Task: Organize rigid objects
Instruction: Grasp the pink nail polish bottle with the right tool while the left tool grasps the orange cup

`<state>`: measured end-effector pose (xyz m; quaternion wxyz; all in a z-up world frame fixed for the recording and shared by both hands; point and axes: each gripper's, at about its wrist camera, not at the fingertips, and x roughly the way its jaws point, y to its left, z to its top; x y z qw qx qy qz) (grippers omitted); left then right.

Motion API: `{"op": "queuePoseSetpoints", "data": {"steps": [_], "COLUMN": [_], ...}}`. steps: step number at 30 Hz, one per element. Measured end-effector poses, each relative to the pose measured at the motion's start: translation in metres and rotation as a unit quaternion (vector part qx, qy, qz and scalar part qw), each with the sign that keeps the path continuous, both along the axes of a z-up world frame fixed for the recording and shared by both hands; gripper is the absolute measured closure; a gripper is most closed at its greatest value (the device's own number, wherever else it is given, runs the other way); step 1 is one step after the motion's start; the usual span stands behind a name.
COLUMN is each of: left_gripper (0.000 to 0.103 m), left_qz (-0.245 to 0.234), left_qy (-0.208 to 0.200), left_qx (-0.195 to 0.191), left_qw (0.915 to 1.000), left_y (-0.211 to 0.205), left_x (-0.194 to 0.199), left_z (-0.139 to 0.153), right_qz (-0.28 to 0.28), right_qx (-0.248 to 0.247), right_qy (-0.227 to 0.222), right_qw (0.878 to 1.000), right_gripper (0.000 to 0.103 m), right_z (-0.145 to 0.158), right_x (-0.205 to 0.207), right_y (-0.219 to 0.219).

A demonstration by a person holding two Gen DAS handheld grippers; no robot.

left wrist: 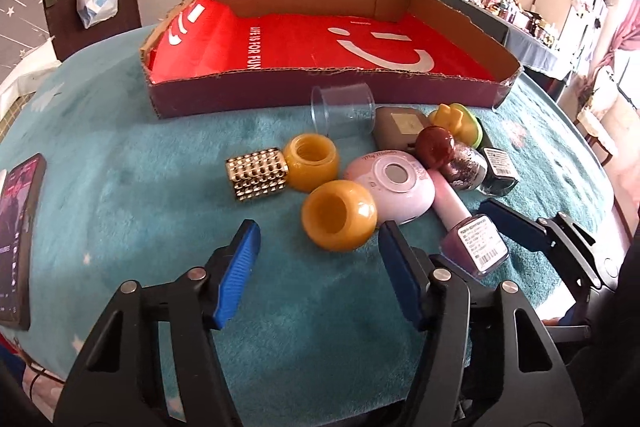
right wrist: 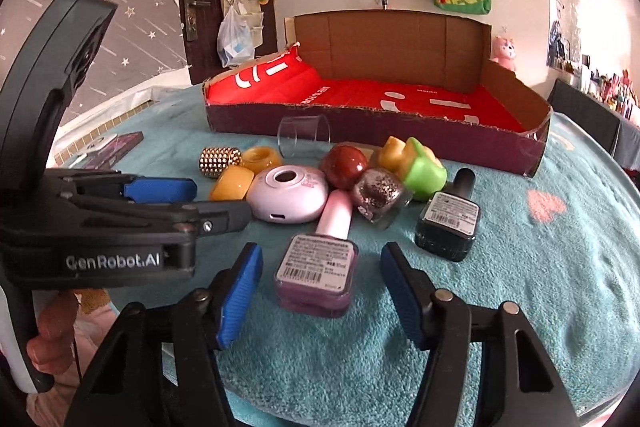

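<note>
A heap of small things lies on the teal cloth in front of a cardboard tray point(left wrist: 320, 94) lined in red. My left gripper point(left wrist: 319, 231) is open, and its blue fingertips flank the near side of a yellow ring point(left wrist: 339, 215) without touching it. Behind that are a second yellow ring point(left wrist: 312, 163), a gold studded cylinder point(left wrist: 258, 174) and a pink round case point(left wrist: 394, 185). My right gripper point(right wrist: 322, 255) is open around a pink nail polish bottle point(right wrist: 316, 267) that lies on its side, with gaps at both pads.
A clear cup point(right wrist: 305, 135), a red ball point(right wrist: 346, 165), a glitter bottle point(right wrist: 378, 193), a green and yellow toy point(right wrist: 420, 167) and a dark polish bottle point(right wrist: 450, 223) crowd the heap. A phone point(left wrist: 18, 239) lies at the left edge. The left gripper point(right wrist: 160, 203) sits close to my right one.
</note>
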<state>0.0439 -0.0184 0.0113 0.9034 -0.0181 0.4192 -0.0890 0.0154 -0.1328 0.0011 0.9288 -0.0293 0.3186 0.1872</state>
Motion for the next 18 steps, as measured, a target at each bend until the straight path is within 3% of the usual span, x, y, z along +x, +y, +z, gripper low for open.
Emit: {"op": "queuePoseSetpoints", "data": {"steps": [3,6,7,8,9,13,18], "left_gripper": [0.043,0.043,0.048,0.062,0.068,0.068,0.068], "left_qz": [-0.009,-0.018,-0.023,-0.028,-0.03,-0.033,-0.031], "left_qy": [-0.002,-0.008,-0.009,-0.01,-0.012,-0.02,-0.026], "left_qx": [-0.01,-0.009,-0.007,-0.004,0.003,0.013,0.009], "left_qw": [0.9999,0.9998,0.9997,0.9996,0.9995,0.9992,0.9991], "left_y": [-0.0002,-0.0024,-0.0035,-0.0051,-0.0067,-0.0089,-0.0062], "left_x": [0.003,0.0055,0.0053,0.0049,0.0046,0.0017,-0.0044], "left_z": [0.0007,-0.0002,-0.0009,-0.0017,-0.0025,-0.0024,0.0023], "right_qz": [-0.002,-0.007,-0.009,-0.011,-0.011,-0.007,-0.007], "right_qx": [0.012,0.008,0.001,-0.004,-0.008,-0.013,-0.012], "right_qy": [0.006,0.008,0.007,0.005,0.004,0.003,0.004], "right_qw": [1.0,1.0,1.0,1.0,1.0,1.0,1.0], "right_gripper": [0.04,0.048,0.051,0.052,0.053,0.062,0.063], "right_z": [0.0012,0.0003,-0.0002,-0.0005,-0.0006,-0.0005,0.0006], "right_x": [0.0032,0.0051,0.0054,0.0053,0.0048,0.0035,0.0008], "right_y": [-0.0013,0.0005,0.0013,0.0021,0.0024,0.0034,0.0015]}}
